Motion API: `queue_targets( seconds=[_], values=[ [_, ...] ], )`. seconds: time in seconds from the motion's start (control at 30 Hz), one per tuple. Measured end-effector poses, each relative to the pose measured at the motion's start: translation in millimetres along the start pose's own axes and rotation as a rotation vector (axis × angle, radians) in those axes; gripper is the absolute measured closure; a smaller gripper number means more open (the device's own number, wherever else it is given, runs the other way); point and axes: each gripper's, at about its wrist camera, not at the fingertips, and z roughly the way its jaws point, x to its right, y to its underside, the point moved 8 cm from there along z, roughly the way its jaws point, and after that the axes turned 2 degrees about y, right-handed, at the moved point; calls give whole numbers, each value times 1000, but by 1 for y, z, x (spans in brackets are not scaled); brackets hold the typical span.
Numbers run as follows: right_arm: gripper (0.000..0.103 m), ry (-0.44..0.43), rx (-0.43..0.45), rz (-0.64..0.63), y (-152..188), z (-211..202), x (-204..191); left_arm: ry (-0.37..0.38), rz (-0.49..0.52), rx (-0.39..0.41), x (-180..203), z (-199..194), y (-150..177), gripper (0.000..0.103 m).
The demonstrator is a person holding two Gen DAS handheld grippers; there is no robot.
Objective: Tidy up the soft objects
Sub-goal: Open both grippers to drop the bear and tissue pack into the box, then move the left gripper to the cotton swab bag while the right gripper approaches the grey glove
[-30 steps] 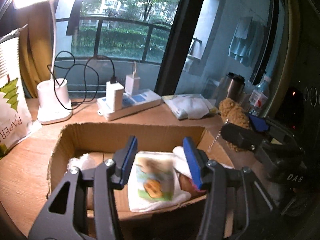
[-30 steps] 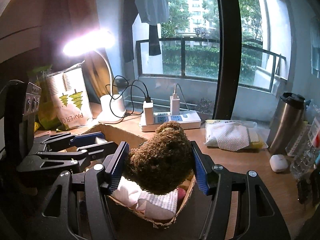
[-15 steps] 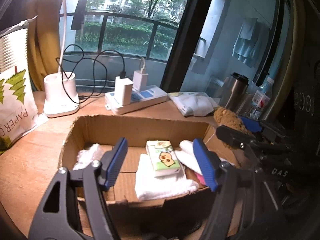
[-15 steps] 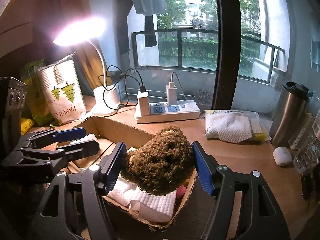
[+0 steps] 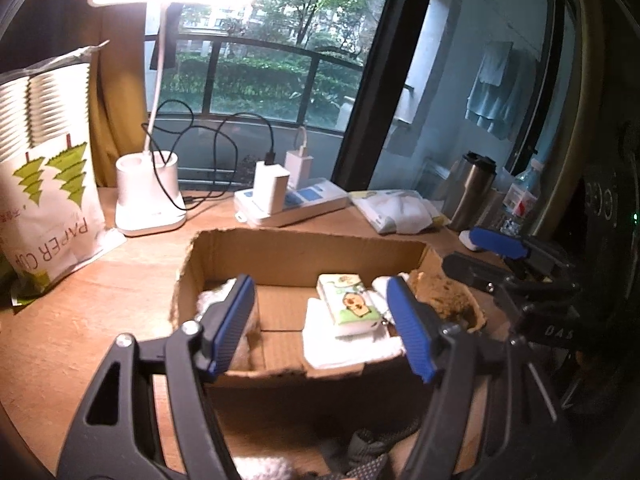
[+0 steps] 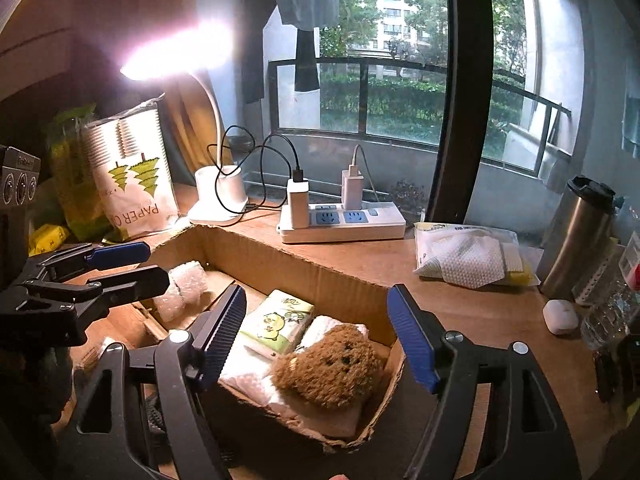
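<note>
A cardboard box [image 5: 304,248] [image 6: 280,264] stands on the wooden desk. Inside it, a tissue pack [image 5: 348,300] [image 6: 280,320] with a cartoon print lies on a folded white towel [image 5: 344,348] [image 6: 248,380]. A brown plush bear [image 6: 332,368] [image 5: 448,300] rests at the box's right end. A white padded bundle [image 6: 182,288] sits at the left end. My left gripper [image 5: 319,284] hovers open at the box's near wall, holding nothing. My right gripper [image 6: 316,292] is over the bear, its jaws opening; the pads stand clear of the bear.
Behind the box are a lit desk lamp [image 5: 150,196], a power strip [image 6: 340,220] with chargers and a wipes packet [image 6: 468,256]. A paper-cup bag [image 5: 44,184] stands at the left. A steel tumbler [image 6: 576,232], an earbud case [image 6: 560,316] and a bottle [image 5: 520,200] are at the right.
My left gripper let go of the tissue pack, which now lies on the towel, and drew back. My right gripper opened and the bear dropped into the box.
</note>
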Motion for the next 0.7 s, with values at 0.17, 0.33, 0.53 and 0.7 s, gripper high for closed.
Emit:
queue_targets(
  seconds=[0.17, 0.33, 0.53, 0.7],
  values=[
    [27, -5, 8, -13, -1, -11, -13, 1, 3, 6, -2, -9, 4, 33],
    [27, -18, 9, -35, 1, -19, -30, -3, -23, 11, -11, -18, 8, 33],
    [27, -35, -5, -52, 7, -23, -47, -3, -42, 16, -20, -31, 17, 33],
    [27, -49, -18, -59, 12, -24, -57, -11, -48, 9, -25, -39, 29, 33]
  ],
)
